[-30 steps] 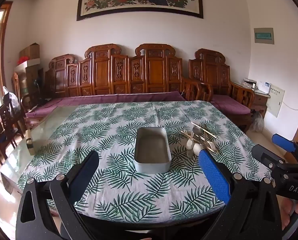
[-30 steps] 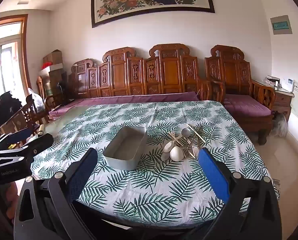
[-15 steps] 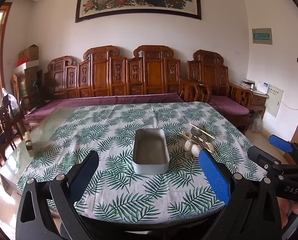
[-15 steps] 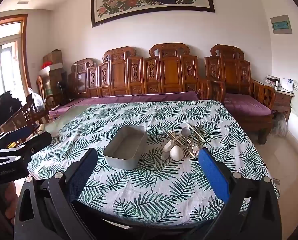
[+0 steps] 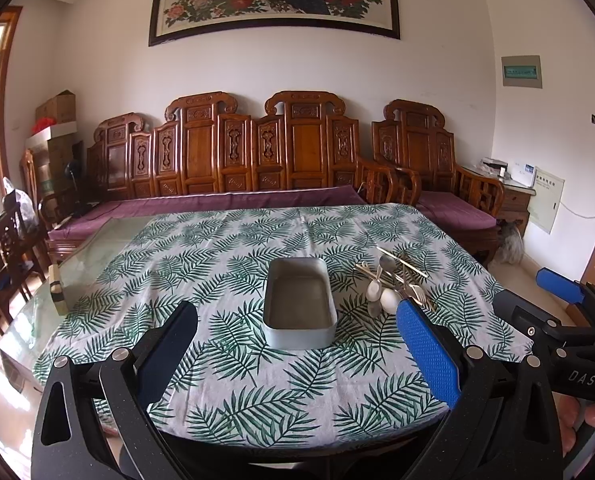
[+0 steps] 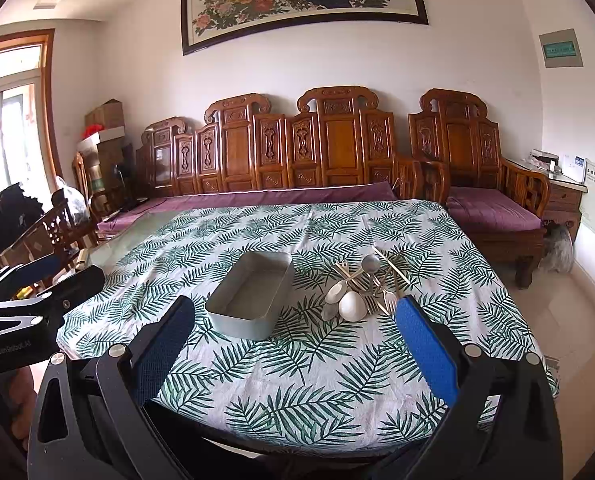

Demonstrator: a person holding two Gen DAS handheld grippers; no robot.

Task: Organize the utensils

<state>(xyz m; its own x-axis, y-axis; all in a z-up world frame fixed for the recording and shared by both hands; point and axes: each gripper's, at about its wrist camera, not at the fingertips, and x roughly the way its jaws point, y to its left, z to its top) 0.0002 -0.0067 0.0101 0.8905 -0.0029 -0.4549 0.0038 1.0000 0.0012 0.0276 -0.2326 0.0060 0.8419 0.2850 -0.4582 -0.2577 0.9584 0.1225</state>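
An empty grey rectangular tin (image 5: pixel 299 304) (image 6: pixel 253 294) sits in the middle of the leaf-print tablecloth (image 5: pixel 225 280). To its right lies a pile of utensils (image 5: pixel 395 282) (image 6: pixel 367 286): spoons, forks, chopsticks and a white ceramic spoon (image 6: pixel 352 306). My left gripper (image 5: pixel 297 356) is open and empty, held back from the table's near edge, facing the tin. My right gripper (image 6: pixel 297 344) is open and empty, also short of the table's near edge. Each gripper shows at the side of the other's view.
A carved wooden bench with purple cushions (image 5: pixel 225 204) runs behind the table. A wooden armchair (image 6: pixel 485 200) stands at the right. Bare glass tabletop (image 5: pixel 93 248) shows at the left, with wooden chairs (image 5: pixel 5 240) beyond it.
Both grippers have drawn slightly back and up from the table, so the tin and utensils look a little smaller. Both stay open. Nothing on the table moved.
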